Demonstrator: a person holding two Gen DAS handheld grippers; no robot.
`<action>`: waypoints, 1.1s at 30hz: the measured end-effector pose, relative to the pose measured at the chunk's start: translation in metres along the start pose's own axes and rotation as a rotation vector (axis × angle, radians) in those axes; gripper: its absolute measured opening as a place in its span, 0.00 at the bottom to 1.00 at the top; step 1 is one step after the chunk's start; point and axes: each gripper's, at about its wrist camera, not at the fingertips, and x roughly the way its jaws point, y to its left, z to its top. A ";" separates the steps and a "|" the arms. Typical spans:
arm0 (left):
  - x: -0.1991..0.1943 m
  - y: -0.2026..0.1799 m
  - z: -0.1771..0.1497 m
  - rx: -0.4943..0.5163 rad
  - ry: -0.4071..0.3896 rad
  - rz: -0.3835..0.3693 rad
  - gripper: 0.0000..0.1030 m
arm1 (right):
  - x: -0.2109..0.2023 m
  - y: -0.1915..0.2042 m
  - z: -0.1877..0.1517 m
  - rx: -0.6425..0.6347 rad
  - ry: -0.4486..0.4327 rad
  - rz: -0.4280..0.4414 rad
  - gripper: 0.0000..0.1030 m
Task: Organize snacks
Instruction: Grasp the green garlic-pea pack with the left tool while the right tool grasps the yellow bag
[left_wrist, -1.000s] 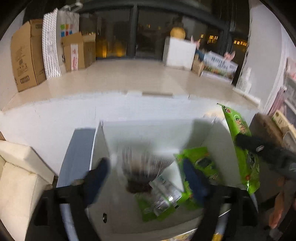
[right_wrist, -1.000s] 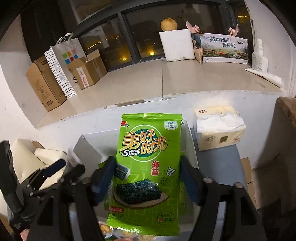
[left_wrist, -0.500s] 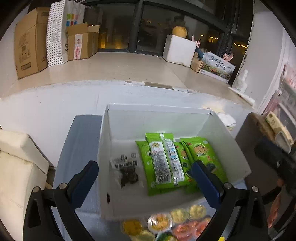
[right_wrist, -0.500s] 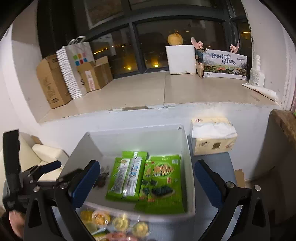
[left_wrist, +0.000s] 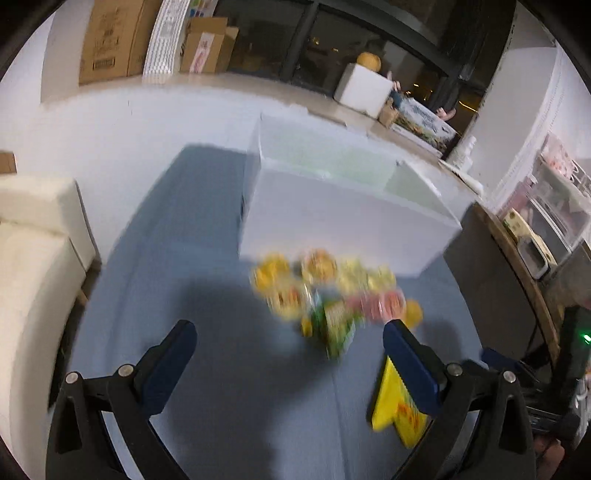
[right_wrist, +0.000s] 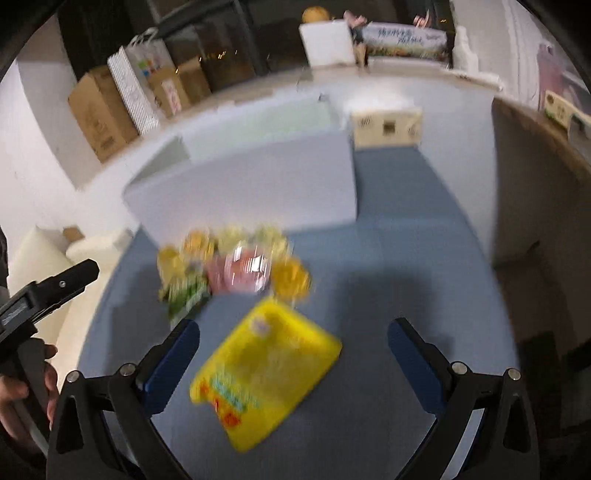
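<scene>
No text is showing clearly enough to read in either view; motion blur is smearing all the print. The yellow snack packet (right_wrist: 264, 373) lying on the worktop (right_wrist: 406, 258) is carrying bands of teal and red lettering, but no character is coming through. The long printed box (right_wrist: 404, 44) on the window ledge is showing pale script across its top, unreadable. The cardboard cartons (left_wrist: 110, 40) are bearing dark stamped blocks, the tissue box (right_wrist: 386, 129) small dark marks, all illegible.
</scene>
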 end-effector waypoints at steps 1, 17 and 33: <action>-0.002 -0.003 -0.007 0.011 -0.001 0.007 1.00 | 0.004 0.006 -0.005 -0.013 0.018 -0.003 1.00; 0.000 -0.014 -0.028 0.062 0.002 0.020 1.00 | 0.065 0.049 -0.019 -0.094 0.188 -0.111 1.00; 0.019 -0.009 -0.032 0.061 0.054 0.006 1.00 | -0.003 0.017 -0.029 -0.118 0.030 0.095 0.47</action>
